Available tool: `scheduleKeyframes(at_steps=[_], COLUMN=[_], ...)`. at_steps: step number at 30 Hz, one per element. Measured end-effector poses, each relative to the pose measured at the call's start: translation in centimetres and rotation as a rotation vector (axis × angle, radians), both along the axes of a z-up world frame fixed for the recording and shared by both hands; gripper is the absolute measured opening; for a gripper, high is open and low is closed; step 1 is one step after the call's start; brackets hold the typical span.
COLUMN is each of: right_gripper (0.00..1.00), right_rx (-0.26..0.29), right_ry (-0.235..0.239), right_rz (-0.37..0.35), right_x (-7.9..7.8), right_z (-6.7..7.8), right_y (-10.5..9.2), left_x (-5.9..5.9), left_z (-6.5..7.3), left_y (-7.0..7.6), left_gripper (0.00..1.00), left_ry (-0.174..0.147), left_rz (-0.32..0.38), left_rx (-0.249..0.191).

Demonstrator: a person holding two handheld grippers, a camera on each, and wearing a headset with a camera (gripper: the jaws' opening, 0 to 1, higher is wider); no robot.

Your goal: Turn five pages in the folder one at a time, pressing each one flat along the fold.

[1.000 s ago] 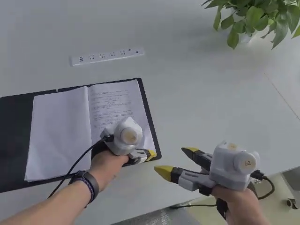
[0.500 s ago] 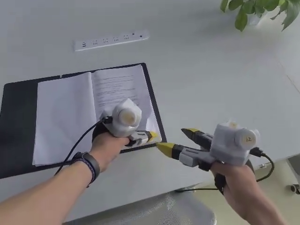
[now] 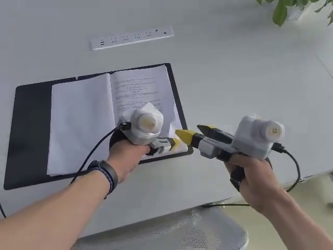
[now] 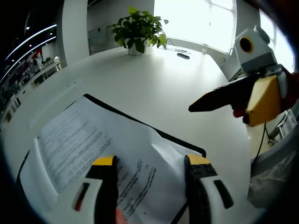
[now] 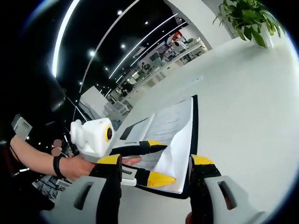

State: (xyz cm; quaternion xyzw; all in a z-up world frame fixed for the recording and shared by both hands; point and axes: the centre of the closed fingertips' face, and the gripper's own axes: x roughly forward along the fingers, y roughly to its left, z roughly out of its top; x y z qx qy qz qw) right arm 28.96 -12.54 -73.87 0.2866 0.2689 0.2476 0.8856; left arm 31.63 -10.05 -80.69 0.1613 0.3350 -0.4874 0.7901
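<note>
At folder (image 3: 31, 130) edge, left gripper (image 4: 151, 161) and right gripper (image 3: 193, 132) unclenched, right gripper view: page (image 5: 178, 140) curl

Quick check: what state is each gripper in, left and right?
Left gripper: open, jaws over the printed page.
Right gripper: open, empty, beside the folder.

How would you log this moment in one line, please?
folder: open on table | left gripper: jaws open at printed page corner | right gripper: jaws open beside that corner
</note>
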Motion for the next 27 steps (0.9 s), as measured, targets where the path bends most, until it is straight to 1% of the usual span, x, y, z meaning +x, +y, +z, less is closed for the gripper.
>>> scheduleKeyframes(at_steps=[1, 3, 8, 15, 20, 24, 27], right_gripper=[0.56, 0.54, 0.52, 0.45, 0.41, 0.36, 0.33], right_rx=[0.003, 0.014, 0.037, 0.067, 0.083, 0.102, 0.110], right_ry=[0.002, 0.013, 0.030, 0.059, 0.078, 0.093, 0.098], right_rz=[0.000, 0.015, 0.030, 0.035, 0.039, 0.028, 0.021], right_x=[0.2, 1.0, 2.6, 3.9, 4.1, 4.2, 4.2], right_z=[-0.1, -0.7, -1.6, -2.7, -3.5, -4.0, -4.0], right_y=[0.0, 0.4, 1.0, 1.5, 1.9, 1.8, 1.8], left_x=[0.0, 0.0, 0.0, -0.1, 0.0, 0.0, 0.0], left_z=[0.0, 0.0, 0.0, 0.0, 0.1, 0.1, 0.0], left_y=[0.0, 0.0, 0.0, -0.1, -0.1, -0.1, -0.1], left_gripper=[0.58, 0.58, 0.59, 0.59, 0.58, 0.58, 0.58], left_ry=[0.001, 0.002, 0.006, 0.010, 0.015, 0.015, 0.011], left_rz=[-0.001, -0.001, 0.004, 0.004, 0.017, 0.017, 0.019], left_rx=[0.001, 0.000, -0.001, -0.003, -0.007, -0.005, -0.002])
